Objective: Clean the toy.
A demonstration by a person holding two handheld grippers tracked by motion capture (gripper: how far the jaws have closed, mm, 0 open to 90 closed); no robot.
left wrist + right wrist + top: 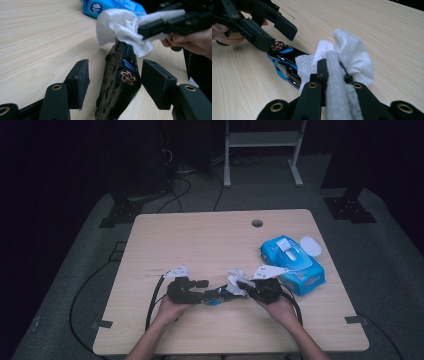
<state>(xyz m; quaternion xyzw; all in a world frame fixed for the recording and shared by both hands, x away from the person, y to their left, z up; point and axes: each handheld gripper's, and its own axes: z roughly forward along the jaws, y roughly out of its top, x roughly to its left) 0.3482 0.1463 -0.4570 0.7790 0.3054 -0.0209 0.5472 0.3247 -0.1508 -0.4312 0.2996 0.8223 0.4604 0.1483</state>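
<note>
Lying near the worktop's front edge, about midway along it: a black and blue toy car (120, 82), tipped on its side with an orange-spoked wheel showing. Standing either side of it, the left gripper (202, 290) with its pads (80, 77) apart and off the car, a gap showing on both sides. Pinching a white wipe (352, 60) tight, the right gripper (334, 72), jaws closed on the cloth and pressing its loose bunch against the car's far end. Resting toward the right edge, just beside the right hand (280, 307): a blue wipe pack (292, 262) with its lid flipped open. Leaving wide bare wood across the left half and the whole far side of the worktop (200, 235), up to the round cable hole (257, 223) near the back edge. Trailing off the front edge from both grippers, black cables.
</note>
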